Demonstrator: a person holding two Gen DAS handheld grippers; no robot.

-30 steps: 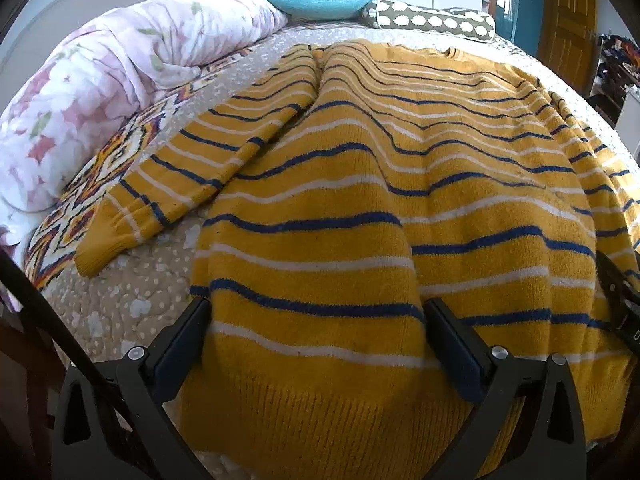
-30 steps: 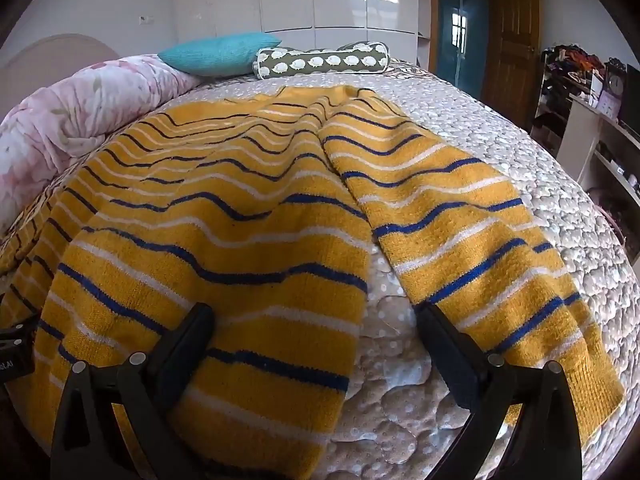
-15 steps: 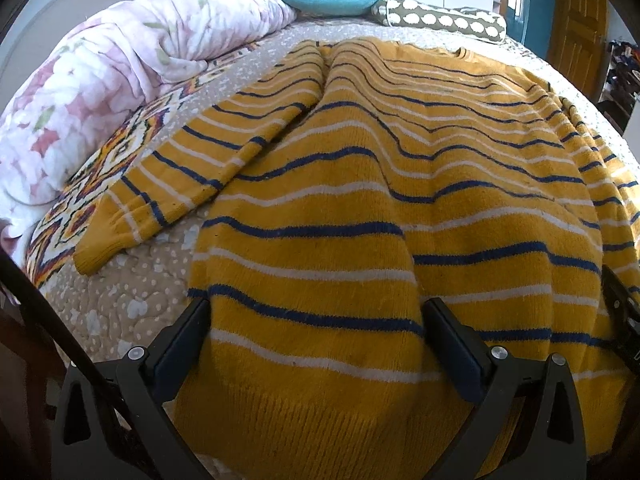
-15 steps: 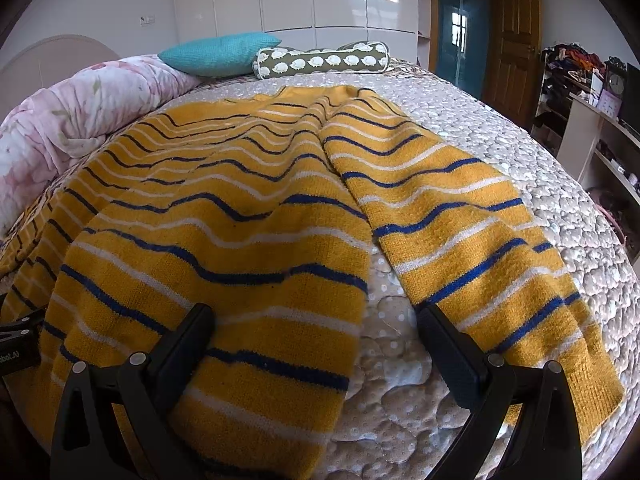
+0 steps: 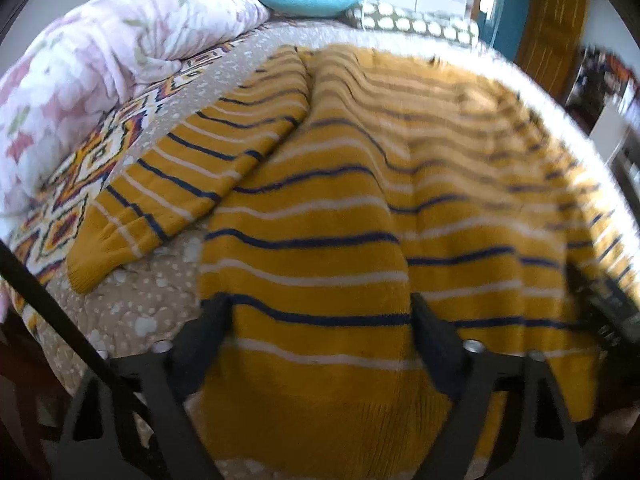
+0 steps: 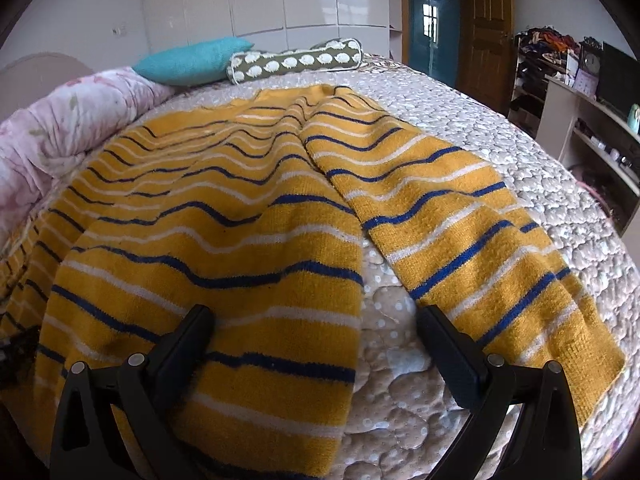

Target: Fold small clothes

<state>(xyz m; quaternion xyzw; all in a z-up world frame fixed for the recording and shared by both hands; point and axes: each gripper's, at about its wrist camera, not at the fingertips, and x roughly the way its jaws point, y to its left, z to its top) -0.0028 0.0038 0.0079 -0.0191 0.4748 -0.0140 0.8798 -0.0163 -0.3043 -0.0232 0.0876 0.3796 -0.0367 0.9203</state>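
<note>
We see a wide bed with a beige quilted, white-dotted cover (image 6: pixel 500 152) filling both views. Spread flat across it lies the mustard-yellow knitted sweater with navy and white stripes (image 5: pixel 360 208), hem toward us, neckline toward the pillows, and one sleeve angled out to each side. A bulky pink floral duvet (image 5: pixel 100 80) is heaped along the left edge of the bed, beside a geometric patterned blanket (image 5: pixel 88 168). At the head rest a turquoise cushion (image 6: pixel 192 60) and an olive bolster with white sheep shapes (image 6: pixel 296 60), touching each other. Right of the bed stand cluttered open shelves (image 6: pixel 592 96).

Our left gripper (image 5: pixel 320 332) hangs over the hem near the sweater's left edge; its jaws are closing, a raised hump of knit lies between them, and blur hides whether the pads press it yet. Our right gripper (image 6: pixel 316 340) stands wide apart, straddling the sweater's right edge and bare quilt, gripping nothing.
</note>
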